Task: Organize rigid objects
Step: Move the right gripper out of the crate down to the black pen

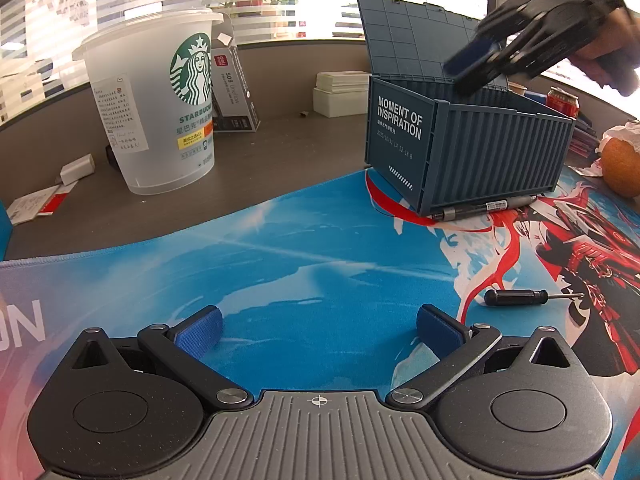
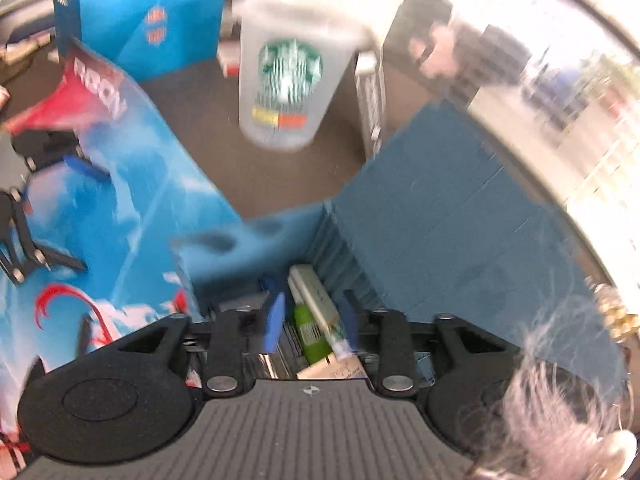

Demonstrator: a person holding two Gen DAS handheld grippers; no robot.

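- Left wrist view: the left gripper [image 1: 318,330] hovers over a blue printed mat [image 1: 280,248] with its fingers [image 1: 200,330] spread wide and nothing between them.
- A dark blue box [image 1: 460,148] shaped like a shipping container stands on the far edge of the mat, its lid tilted up behind it.
- A pen [image 1: 486,208] lies on the mat, touching the foot of the box's long side.
- A small black screwdriver [image 1: 516,297] lies on the mat nearer the camera, well apart from the box, to the right of the left gripper.
- The right gripper [image 1: 476,66], blurred, hangs above the open top of the box, pointing down into it.
- A clear plastic cup [image 1: 160,112] with a green logo stands on the grey surface [image 1: 280,152] to the left of the box; an orange [image 1: 622,168] sits at the right edge.
- Right wrist view: the picture is blurred. The right gripper [image 2: 310,324] looks down into the box [image 2: 460,216]; its fingers [image 2: 274,326] stand partly apart and seem to press on nothing.
- Between and below them, inside the box, lie a white tube-like item [image 2: 316,300] and a green item [image 2: 310,334]; what they are I cannot tell.
- The cup [image 2: 286,84] stands beyond the box, and the left gripper [image 2: 60,184] shows at the left over the mat [image 2: 140,200].
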